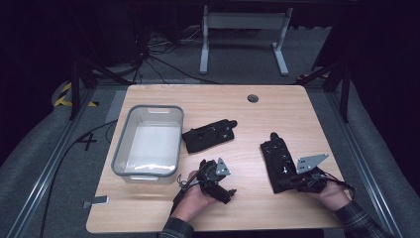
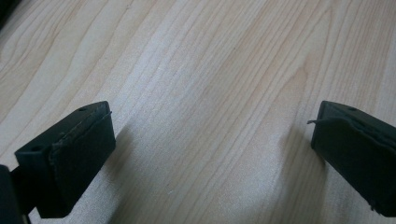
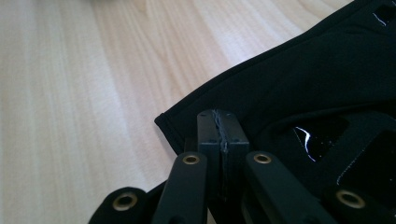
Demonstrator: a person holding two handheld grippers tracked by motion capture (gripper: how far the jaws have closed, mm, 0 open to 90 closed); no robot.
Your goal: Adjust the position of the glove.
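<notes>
Right gripper view: right gripper (image 3: 223, 135) jaws pressed together, pinching the cuff edge of the near glove (image 3: 299, 84)
Left gripper (image 2: 210, 149): jaws spread, bare table (image 2: 196, 70) between
High view: 2nd glove (image 1: 208, 135) just beside bin (image 1: 148, 141)

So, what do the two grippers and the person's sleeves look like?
Both are black. The left gripper and the right gripper each carry a grey three-cornered plate on top and trail a thin black cable. The jaws are blocky with black pads. The right gripper view shows black link arms with brass-coloured rivets. The person's sleeves are a dark plaid.
</notes>
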